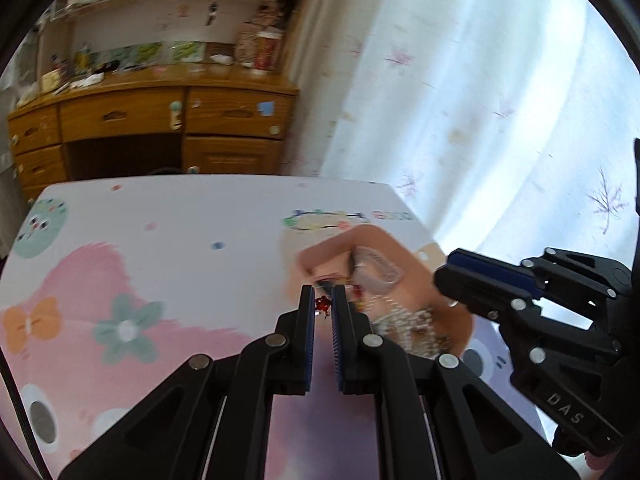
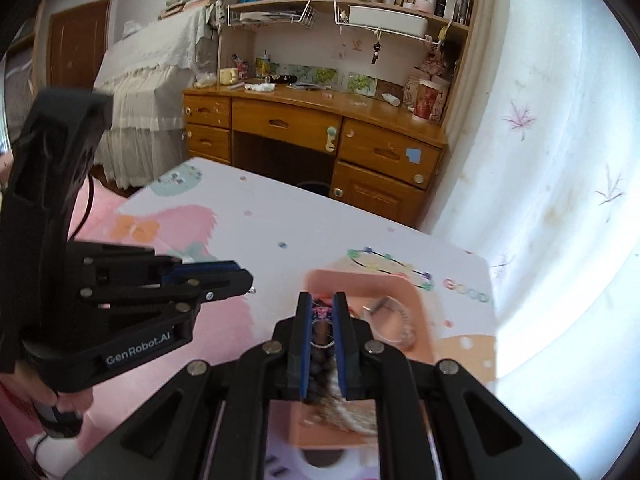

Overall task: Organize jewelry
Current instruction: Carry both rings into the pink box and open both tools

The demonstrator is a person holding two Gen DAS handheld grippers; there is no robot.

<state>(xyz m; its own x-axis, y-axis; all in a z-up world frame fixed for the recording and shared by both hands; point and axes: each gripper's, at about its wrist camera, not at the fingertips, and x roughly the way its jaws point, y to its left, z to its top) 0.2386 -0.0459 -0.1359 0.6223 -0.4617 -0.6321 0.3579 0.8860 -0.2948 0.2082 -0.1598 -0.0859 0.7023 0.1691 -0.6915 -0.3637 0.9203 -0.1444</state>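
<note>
A peach-pink tray [image 2: 416,300] sits on the patterned table and holds a heap of jewelry: silver chains [image 1: 412,328], a clear bangle [image 1: 376,270] and dark beads [image 2: 320,360]. In the left wrist view my left gripper [image 1: 322,306] is shut on a small red ornament [image 1: 322,303], held just left of the tray [image 1: 460,316]. In the right wrist view my right gripper [image 2: 322,304] hangs over the tray, jaws narrowly apart around a silver ring [image 2: 322,334] and a pink-purple piece [image 2: 321,312]. Whether it grips them I cannot tell.
The table [image 1: 180,220] has a pastel cartoon cover. A wooden desk with drawers [image 2: 320,128] and shelves stands behind it. A white flowered curtain [image 2: 560,160] hangs on the right. A bed with a white cover [image 2: 148,92] is at the far left.
</note>
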